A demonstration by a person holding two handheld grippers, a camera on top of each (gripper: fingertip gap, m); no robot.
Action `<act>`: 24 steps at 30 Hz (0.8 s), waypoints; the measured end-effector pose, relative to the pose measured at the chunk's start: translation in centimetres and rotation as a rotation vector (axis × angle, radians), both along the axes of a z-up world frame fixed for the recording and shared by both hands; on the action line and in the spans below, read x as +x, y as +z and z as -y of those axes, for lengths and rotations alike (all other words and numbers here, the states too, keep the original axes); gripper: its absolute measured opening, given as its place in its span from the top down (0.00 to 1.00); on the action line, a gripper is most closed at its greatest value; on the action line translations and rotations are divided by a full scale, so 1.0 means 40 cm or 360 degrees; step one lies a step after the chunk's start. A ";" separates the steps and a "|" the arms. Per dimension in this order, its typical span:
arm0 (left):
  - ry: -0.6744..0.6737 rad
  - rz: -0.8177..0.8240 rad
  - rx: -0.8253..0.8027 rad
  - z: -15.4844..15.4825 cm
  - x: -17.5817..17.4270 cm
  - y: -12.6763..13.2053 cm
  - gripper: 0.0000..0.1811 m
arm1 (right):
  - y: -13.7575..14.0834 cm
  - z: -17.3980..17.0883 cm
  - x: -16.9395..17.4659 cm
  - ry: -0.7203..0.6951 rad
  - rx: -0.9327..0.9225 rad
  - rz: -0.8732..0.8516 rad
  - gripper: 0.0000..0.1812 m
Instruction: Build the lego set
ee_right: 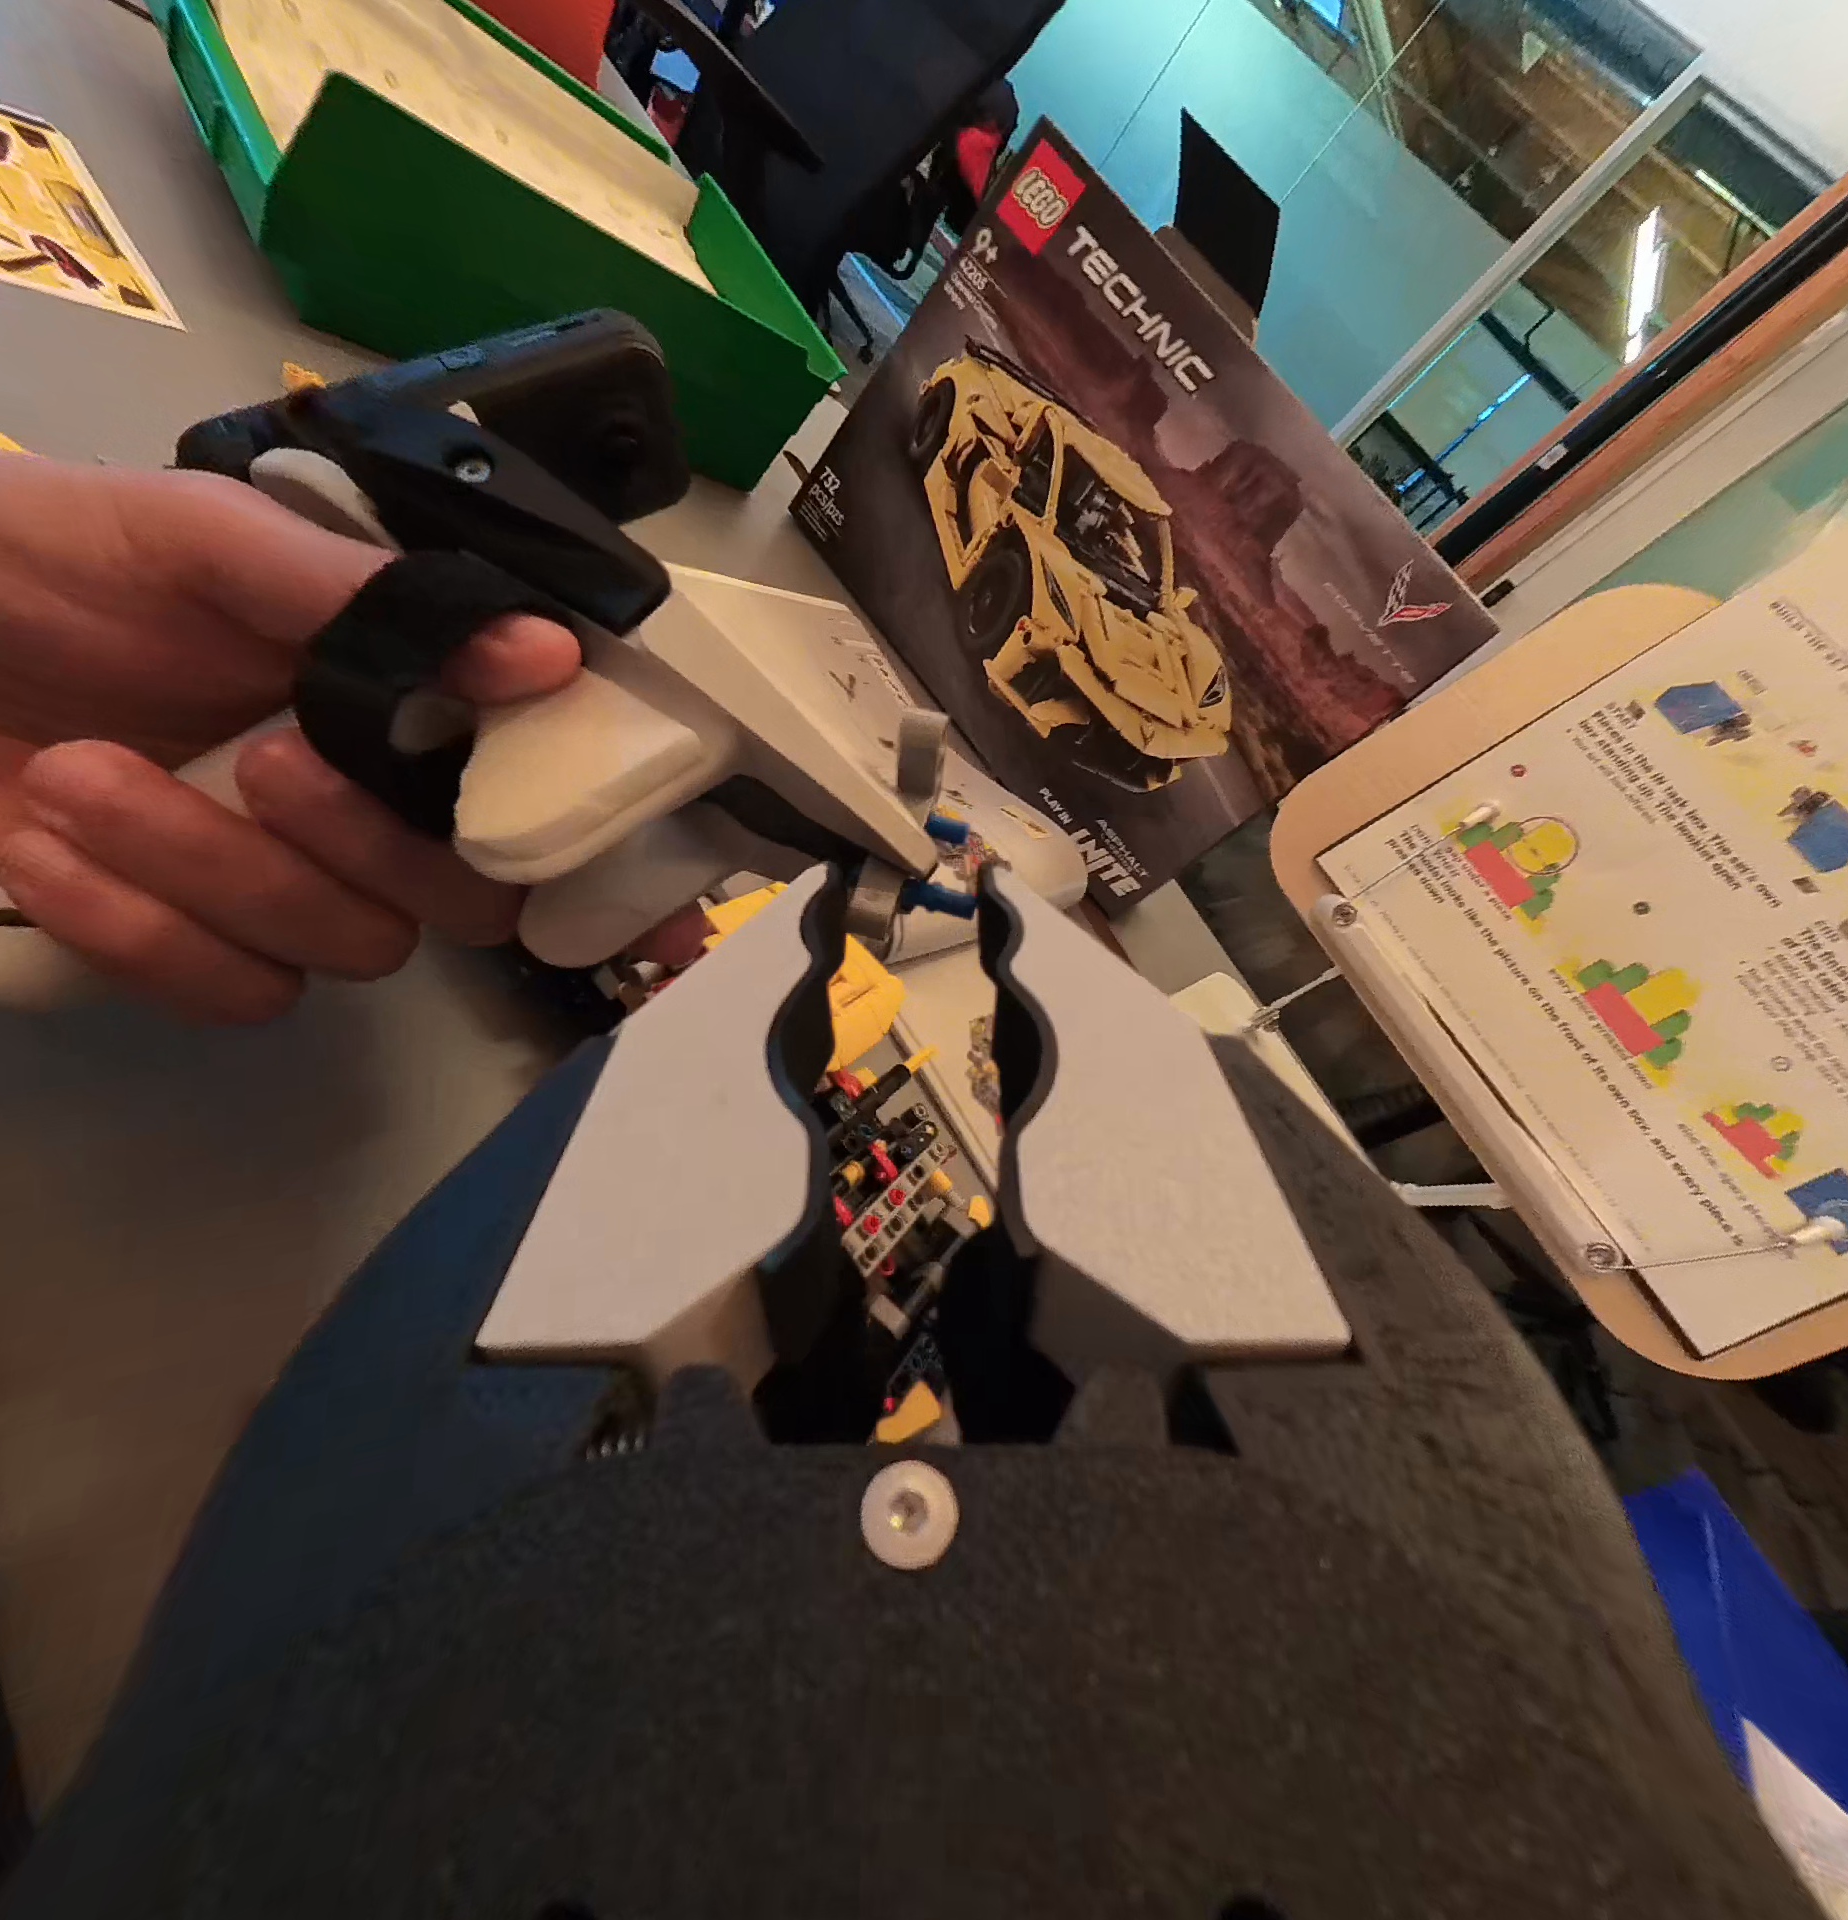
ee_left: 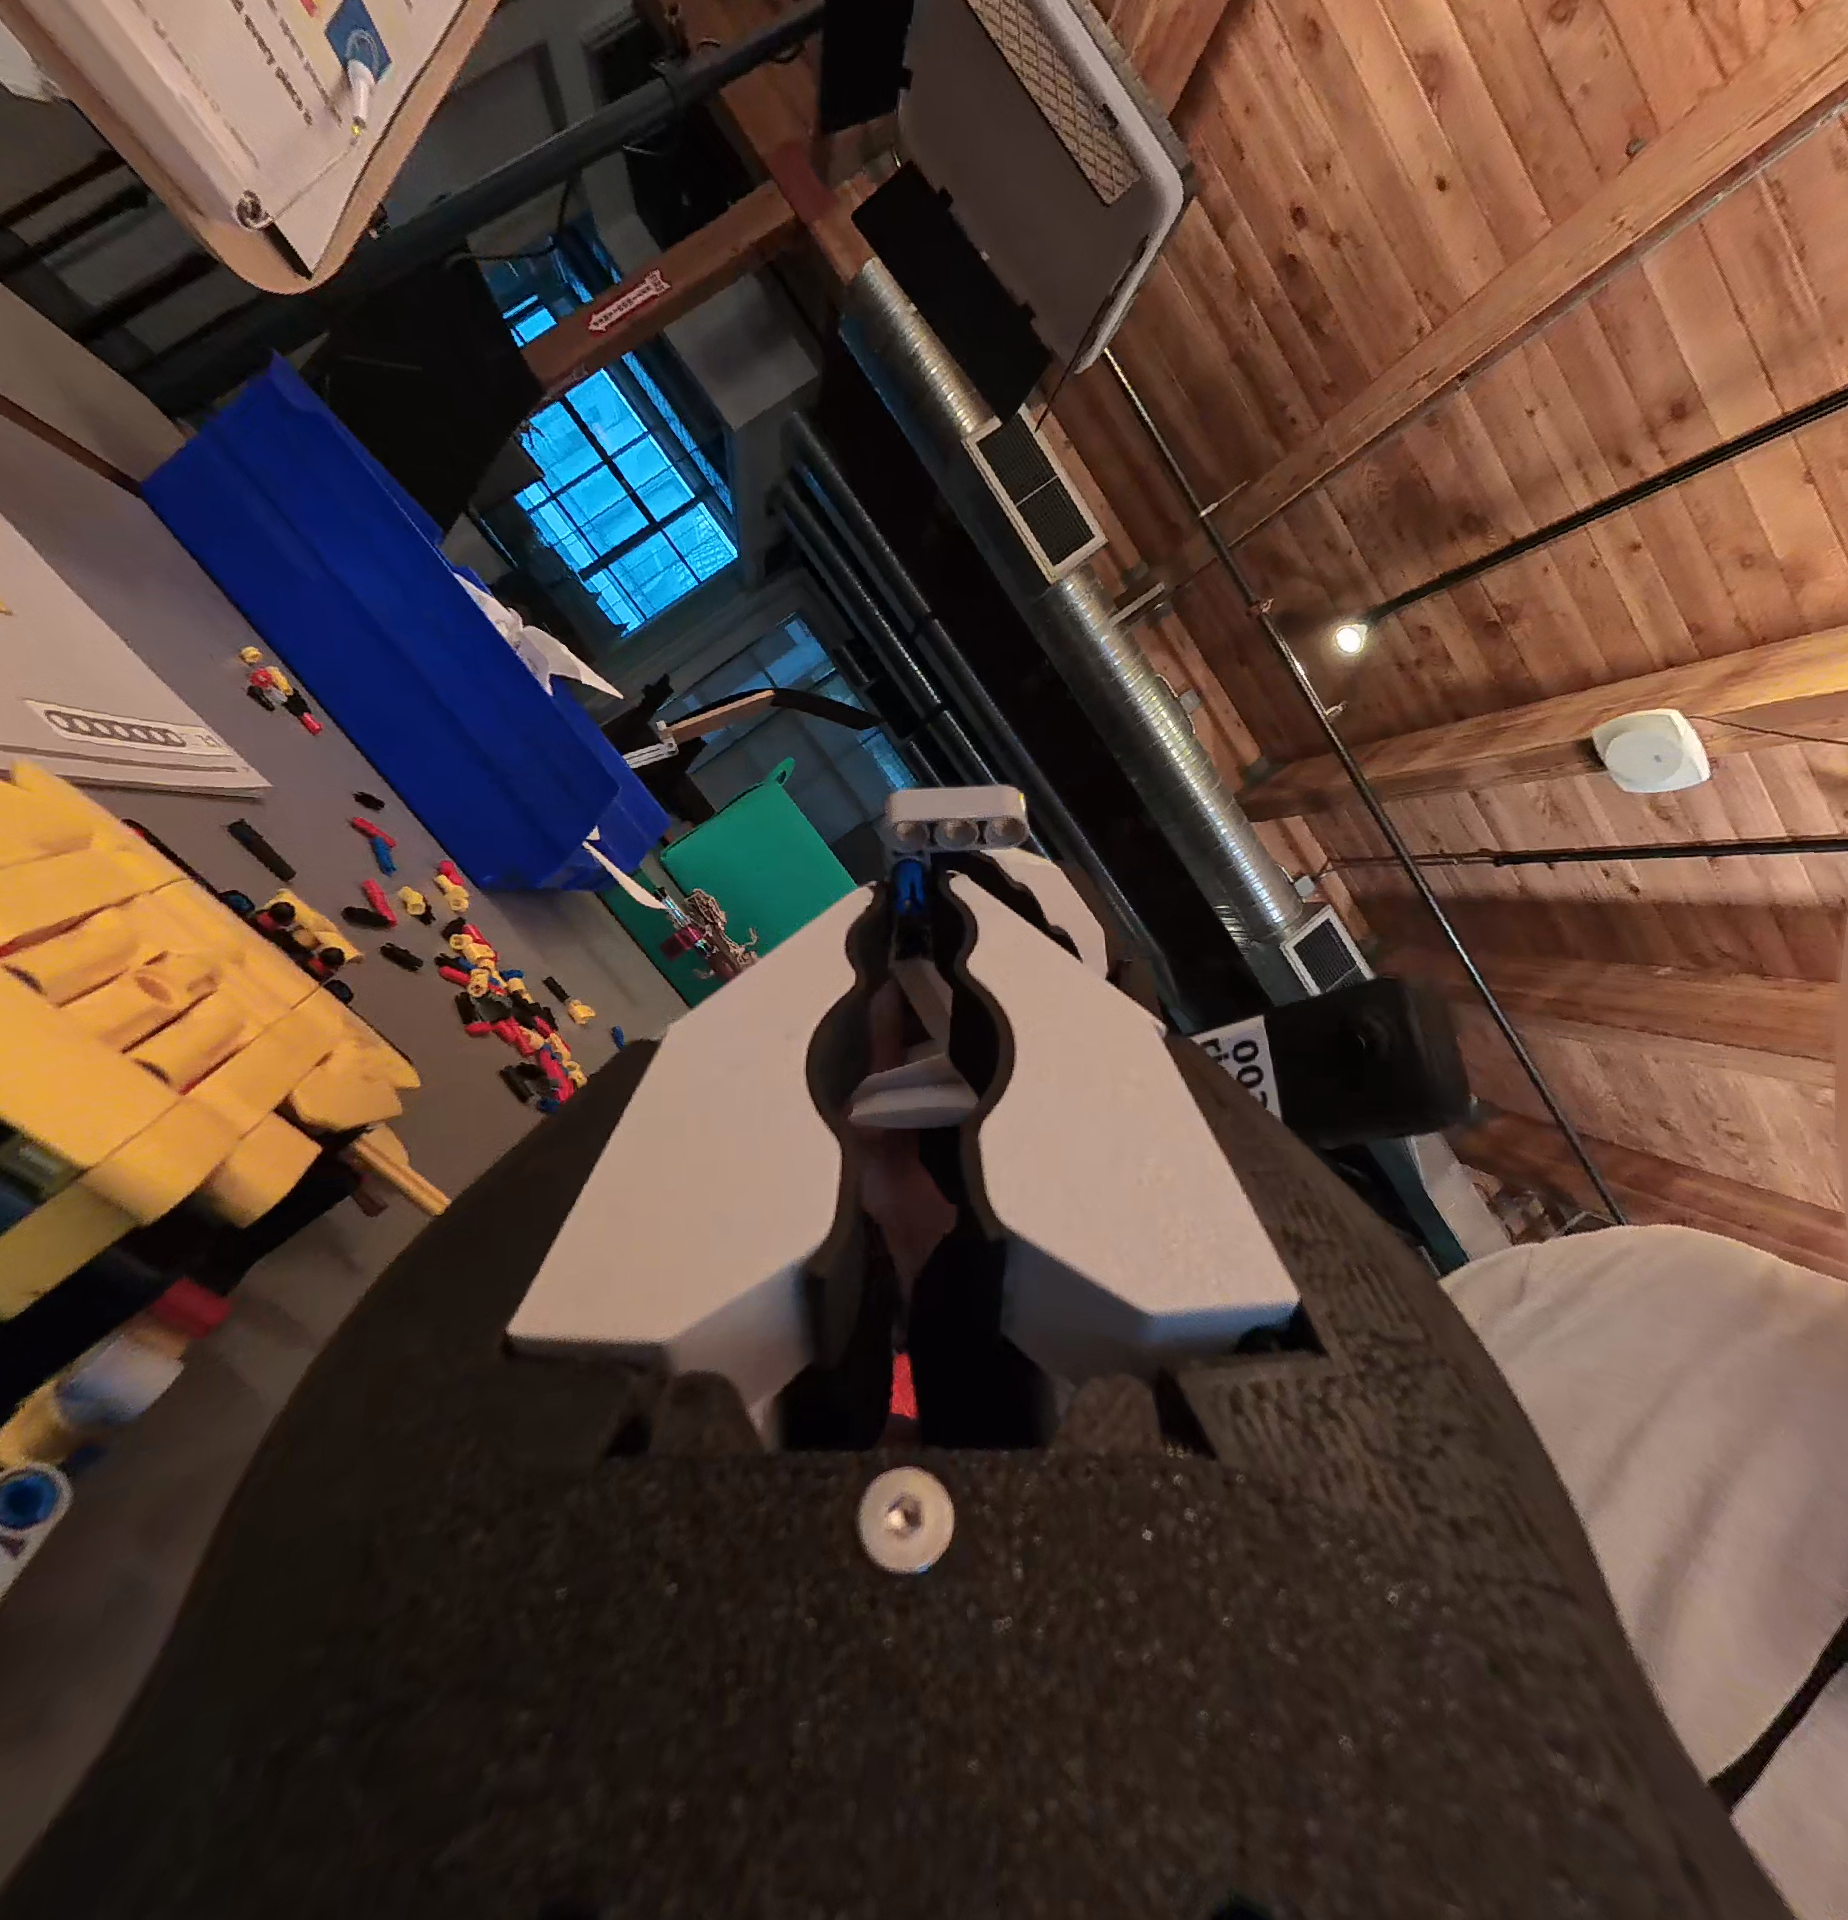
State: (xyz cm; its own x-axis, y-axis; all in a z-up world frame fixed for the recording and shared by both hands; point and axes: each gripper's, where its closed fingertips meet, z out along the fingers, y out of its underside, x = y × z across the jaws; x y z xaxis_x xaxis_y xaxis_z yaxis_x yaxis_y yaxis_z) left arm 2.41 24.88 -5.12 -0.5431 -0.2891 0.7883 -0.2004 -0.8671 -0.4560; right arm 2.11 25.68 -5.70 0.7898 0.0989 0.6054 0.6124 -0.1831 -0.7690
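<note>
Protruding past left gripper (ee_left: 925,894) tips: grey beam (ee_left: 956,821).

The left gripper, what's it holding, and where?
The left gripper pinches a small grey beam by the blue peg under it. The beam sticks out past the tips.

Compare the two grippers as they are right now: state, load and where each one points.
The left gripper has its jaws shut on a small grey beam with blue pins; the right gripper stands open and empty. The left gripper is tilted up toward the wooden ceiling, while the right gripper looks down over the table and the part-built model. Both have the same grey fingers on black bodies.
</note>
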 end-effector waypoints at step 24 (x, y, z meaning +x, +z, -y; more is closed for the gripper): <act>0.0031 -0.0003 0.0041 -0.006 -0.001 -0.007 0.95 | -0.022 0.002 0.000 0.0032 -0.0129 -0.0074 0.91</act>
State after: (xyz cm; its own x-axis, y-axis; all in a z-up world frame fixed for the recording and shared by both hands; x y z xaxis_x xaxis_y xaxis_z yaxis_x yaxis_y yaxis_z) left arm 2.36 25.12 -5.40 -0.5359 -0.3197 0.7814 -0.1846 -0.8588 -0.4779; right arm 2.09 25.60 -6.57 0.8143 0.1623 0.5573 0.5804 -0.2336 -0.7801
